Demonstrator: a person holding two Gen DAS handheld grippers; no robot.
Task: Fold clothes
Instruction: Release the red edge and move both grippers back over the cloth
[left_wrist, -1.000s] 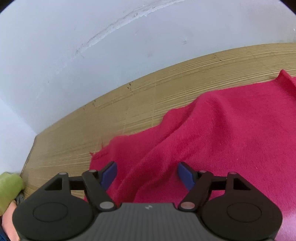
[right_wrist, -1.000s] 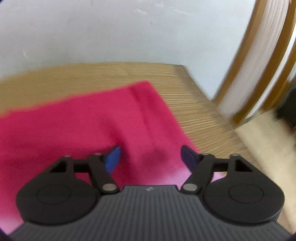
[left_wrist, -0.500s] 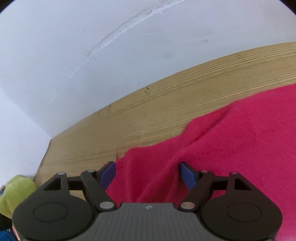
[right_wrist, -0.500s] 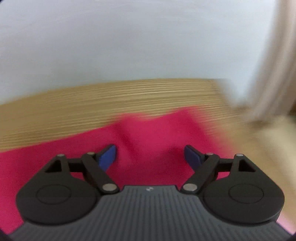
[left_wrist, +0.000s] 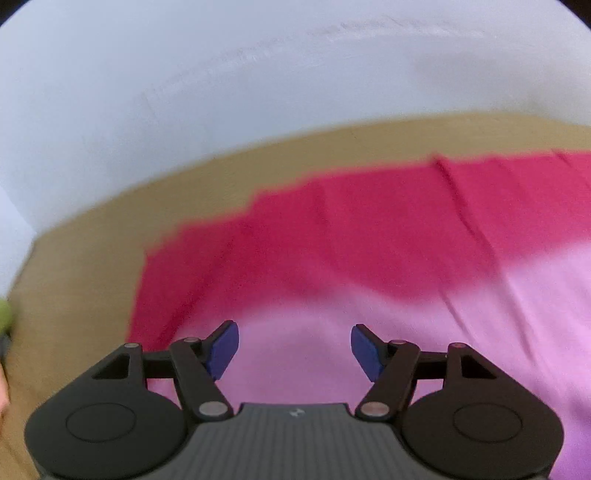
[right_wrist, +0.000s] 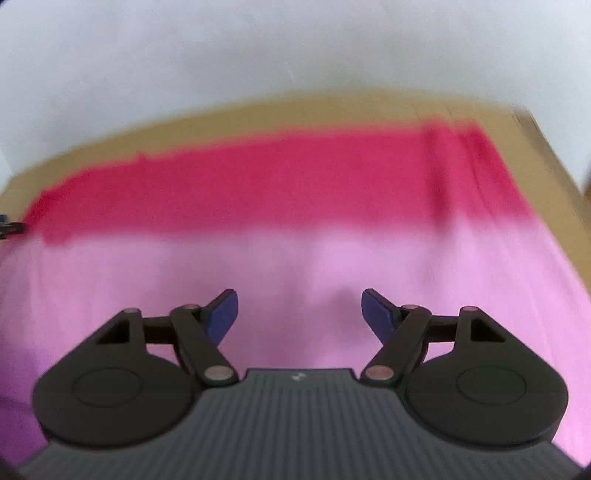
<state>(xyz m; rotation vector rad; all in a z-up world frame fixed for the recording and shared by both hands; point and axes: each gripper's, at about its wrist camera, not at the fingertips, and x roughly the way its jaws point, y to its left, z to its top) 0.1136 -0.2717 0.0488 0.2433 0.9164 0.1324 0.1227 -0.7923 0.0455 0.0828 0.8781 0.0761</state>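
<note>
In the left wrist view, the left gripper (left_wrist: 294, 349) hangs with its jaws spread wide and nothing between them, above a red-and-pink cloth (left_wrist: 369, 243) spread on the wooden table (left_wrist: 81, 258) by a white wall (left_wrist: 258, 74). In the right wrist view, the right gripper (right_wrist: 300, 314) is likewise spread and empty above the cloth's (right_wrist: 295, 192) pink part; the picture is blurred.

Plain white wall (left_wrist: 258, 92) behind tan wooden tabletop (left_wrist: 74, 280).
</note>
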